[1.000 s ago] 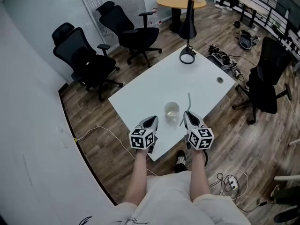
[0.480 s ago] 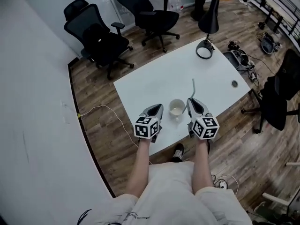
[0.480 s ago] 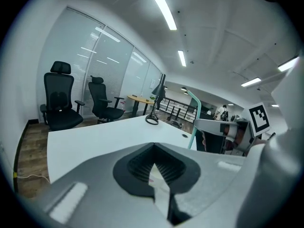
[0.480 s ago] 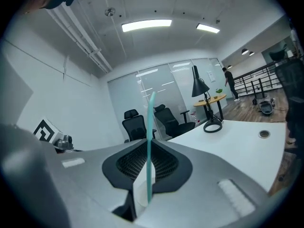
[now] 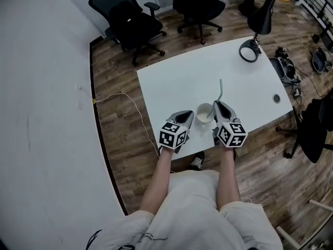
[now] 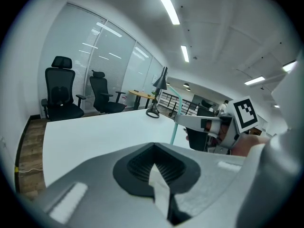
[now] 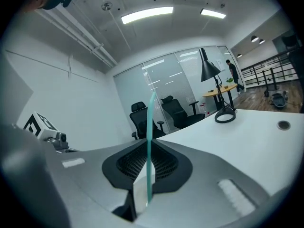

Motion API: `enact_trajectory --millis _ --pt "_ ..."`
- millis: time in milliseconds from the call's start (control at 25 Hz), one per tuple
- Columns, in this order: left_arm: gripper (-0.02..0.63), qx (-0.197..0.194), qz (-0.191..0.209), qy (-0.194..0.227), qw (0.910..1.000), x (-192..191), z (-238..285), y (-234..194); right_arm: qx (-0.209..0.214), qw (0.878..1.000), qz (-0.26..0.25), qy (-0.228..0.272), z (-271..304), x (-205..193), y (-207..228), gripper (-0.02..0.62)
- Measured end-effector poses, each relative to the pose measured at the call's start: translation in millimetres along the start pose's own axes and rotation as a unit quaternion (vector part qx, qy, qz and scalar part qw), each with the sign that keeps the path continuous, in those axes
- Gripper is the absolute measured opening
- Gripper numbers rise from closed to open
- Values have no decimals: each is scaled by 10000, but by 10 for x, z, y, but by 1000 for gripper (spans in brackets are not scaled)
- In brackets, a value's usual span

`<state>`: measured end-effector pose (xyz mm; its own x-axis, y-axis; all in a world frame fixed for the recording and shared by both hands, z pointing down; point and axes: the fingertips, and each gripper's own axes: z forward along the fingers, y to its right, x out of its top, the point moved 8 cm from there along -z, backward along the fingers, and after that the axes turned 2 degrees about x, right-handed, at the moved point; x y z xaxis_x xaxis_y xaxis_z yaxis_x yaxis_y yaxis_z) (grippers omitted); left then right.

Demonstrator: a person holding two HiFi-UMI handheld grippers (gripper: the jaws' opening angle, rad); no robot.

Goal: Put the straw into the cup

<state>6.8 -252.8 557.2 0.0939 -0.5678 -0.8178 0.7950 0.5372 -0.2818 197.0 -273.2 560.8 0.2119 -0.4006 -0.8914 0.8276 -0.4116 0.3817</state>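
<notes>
- We see the white counter (image 5: 177,82) from above, with a pale cup (image 5: 204,111) standing upright close to its near edge.
- The cup sits between the two tools: the left tongs (image 5: 186,116) lie just to its left and the right tongs (image 5: 218,107) just to its right.
- The right tongs are clamped on a teal straw (image 5: 220,90). In the right gripper view the straw runs up between the two ribbed pads, pinched tight.
- The straw stands nearly upright and rises past the tongs' tips on the far side, with a small bend at its top end.
- The straw's lower end is right beside the cup's right rim; we cannot tell whether it reaches inside.
- The left tongs are pressed together with nothing between them, and they point across the counter near the cup.
- A black desk lamp (image 5: 261,15) stands at the far right corner of the counter, well apart from the cup.
- A small round port (image 5: 276,98) is set into the counter near its right edge.
- Black office chairs (image 5: 129,22) stand on the wooden floor (image 5: 122,139) beyond the far left side of the counter.
</notes>
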Motion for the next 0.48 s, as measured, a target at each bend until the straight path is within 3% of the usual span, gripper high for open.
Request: enact_trajectory --millis 200,480 --pt "0 -59 35 -217 9997 -100 36 51 33 9997 22 -258 123 -207 28 49" --pt "0 -72 -16 -221 9997 -48 63 23 -27 9950 -161 -983 286 -444 -24 50"
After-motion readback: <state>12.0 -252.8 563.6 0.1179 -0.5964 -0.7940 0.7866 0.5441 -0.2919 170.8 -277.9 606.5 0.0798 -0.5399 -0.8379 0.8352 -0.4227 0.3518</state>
